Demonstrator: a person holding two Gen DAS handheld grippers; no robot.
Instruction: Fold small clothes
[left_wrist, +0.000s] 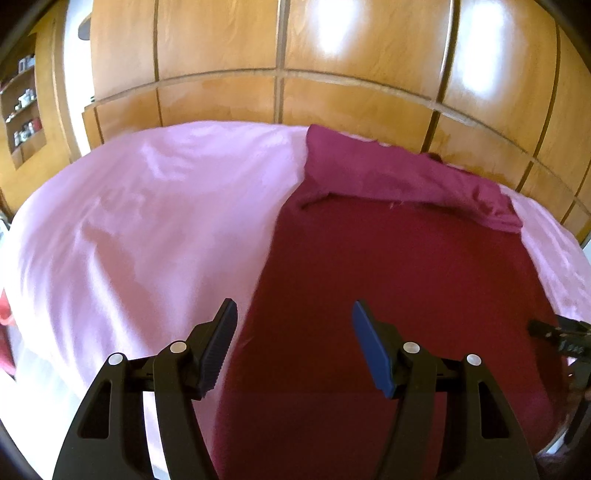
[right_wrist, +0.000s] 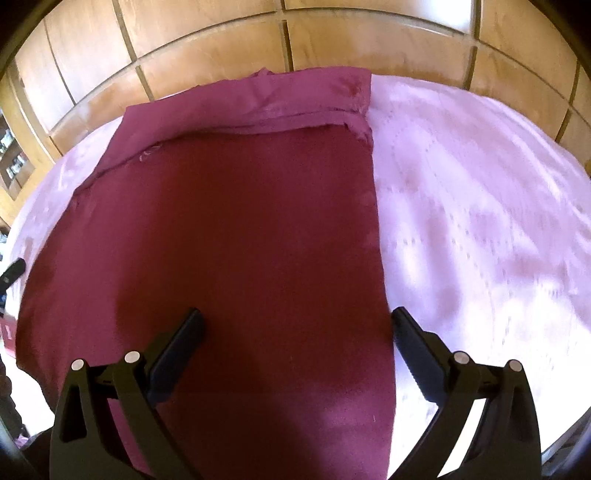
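A dark red garment (left_wrist: 399, 288) lies spread flat on the pink bed sheet (left_wrist: 147, 206), with its far end folded back in a lighter band (left_wrist: 399, 173). My left gripper (left_wrist: 293, 310) is open and empty, above the garment's left edge. In the right wrist view the same garment (right_wrist: 229, 236) fills the middle, its folded band (right_wrist: 258, 107) at the far end. My right gripper (right_wrist: 295, 317) is open and empty, straddling the garment's right edge. The right gripper shows at the right edge of the left wrist view (left_wrist: 557, 336).
Wooden wardrobe doors (left_wrist: 295, 55) stand right behind the bed. A shelf with small items (left_wrist: 22, 107) is at the far left. The pink sheet (right_wrist: 480, 221) stretches to the right of the garment. A red object (left_wrist: 5, 317) lies at the left edge.
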